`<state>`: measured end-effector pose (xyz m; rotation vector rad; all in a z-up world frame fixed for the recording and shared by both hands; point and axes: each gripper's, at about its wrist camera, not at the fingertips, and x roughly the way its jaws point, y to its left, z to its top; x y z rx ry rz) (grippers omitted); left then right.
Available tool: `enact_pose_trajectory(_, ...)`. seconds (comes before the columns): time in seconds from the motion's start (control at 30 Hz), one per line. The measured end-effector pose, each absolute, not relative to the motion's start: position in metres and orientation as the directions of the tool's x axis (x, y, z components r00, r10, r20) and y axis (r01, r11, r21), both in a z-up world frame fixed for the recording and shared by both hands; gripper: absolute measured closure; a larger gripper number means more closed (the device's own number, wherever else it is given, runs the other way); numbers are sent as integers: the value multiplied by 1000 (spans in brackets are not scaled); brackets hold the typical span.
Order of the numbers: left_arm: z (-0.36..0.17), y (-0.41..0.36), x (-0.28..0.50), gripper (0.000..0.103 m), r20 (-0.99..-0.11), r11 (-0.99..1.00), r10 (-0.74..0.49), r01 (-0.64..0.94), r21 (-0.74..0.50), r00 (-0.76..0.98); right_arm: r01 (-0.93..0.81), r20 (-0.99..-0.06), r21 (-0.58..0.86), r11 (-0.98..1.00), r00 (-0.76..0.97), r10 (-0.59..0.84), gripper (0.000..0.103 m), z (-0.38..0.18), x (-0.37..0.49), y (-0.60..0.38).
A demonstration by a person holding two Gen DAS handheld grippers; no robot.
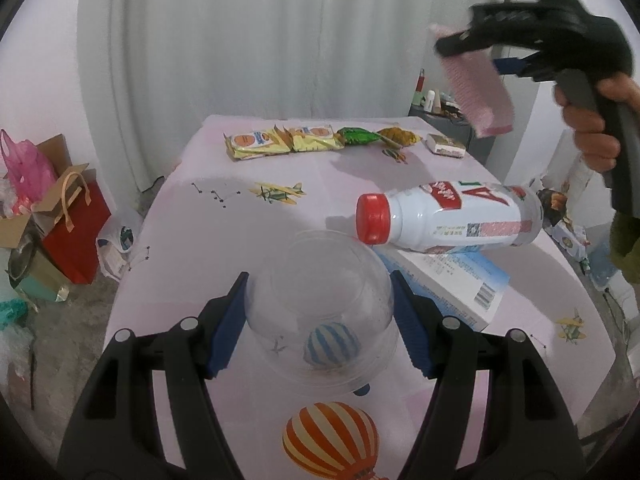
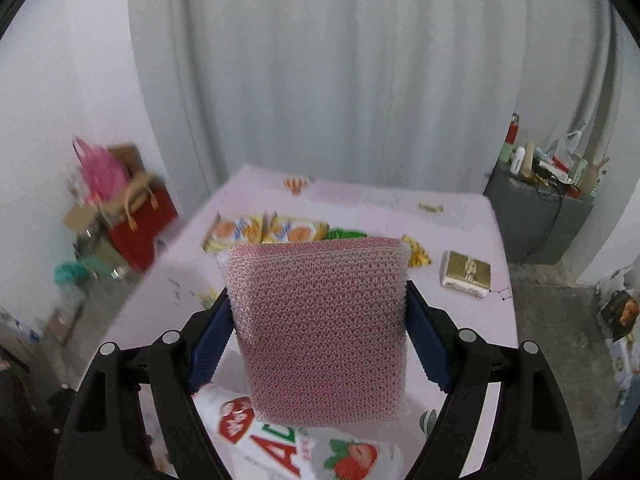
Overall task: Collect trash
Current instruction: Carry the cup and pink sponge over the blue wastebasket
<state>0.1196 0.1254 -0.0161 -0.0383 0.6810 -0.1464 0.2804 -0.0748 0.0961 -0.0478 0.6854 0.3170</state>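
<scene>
Left hand-held gripper (image 1: 318, 328) pinches clear domed plastic cup (image 1: 320, 304) on pink surface (image 1: 208, 220); white red-capped bottle (image 1: 444, 218) beside. Right hand-held gripper (image 2: 318, 334) clamps pink mesh sponge (image 2: 320, 332) aloft.

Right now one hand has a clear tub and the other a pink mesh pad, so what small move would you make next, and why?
Probably lower the right gripper so the pink mesh pad drops into the clear cup. The pad already sits clamped between its fingers, raised above the table, while the left gripper grips the cup, seemingly mouth toward the camera, as a collector.
</scene>
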Motion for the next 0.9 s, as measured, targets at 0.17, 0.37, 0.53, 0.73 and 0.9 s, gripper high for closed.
enact_pose_trajectory(0.17,7,122,109,38,-595,986,-165,147,-80,787,-289,-555,142,947,769,317,25,126,243,-106)
enact_pose_trajectory(0.37,48,97,98,38,-523,966,-251,246,-80,814,-178,-512,194,965,820,255,25,150,182,-178)
enact_pose_trajectory(0.53,80,49,96,38,-466,912,-393,400,-89,793,38,-492,203,979,868,69,25,156,112,-261)
enact_pose_trajectory(0.73,100,-50,102,38,-480,788,-569,609,-89,667,301,-503,266,916,854,-134,25,124,35,-362)
enact_pose_trajectory(0.9,95,-154,106,38,-554,646,-676,752,-130,485,488,-562,334,807,790,-245,25,70,-18,-436)
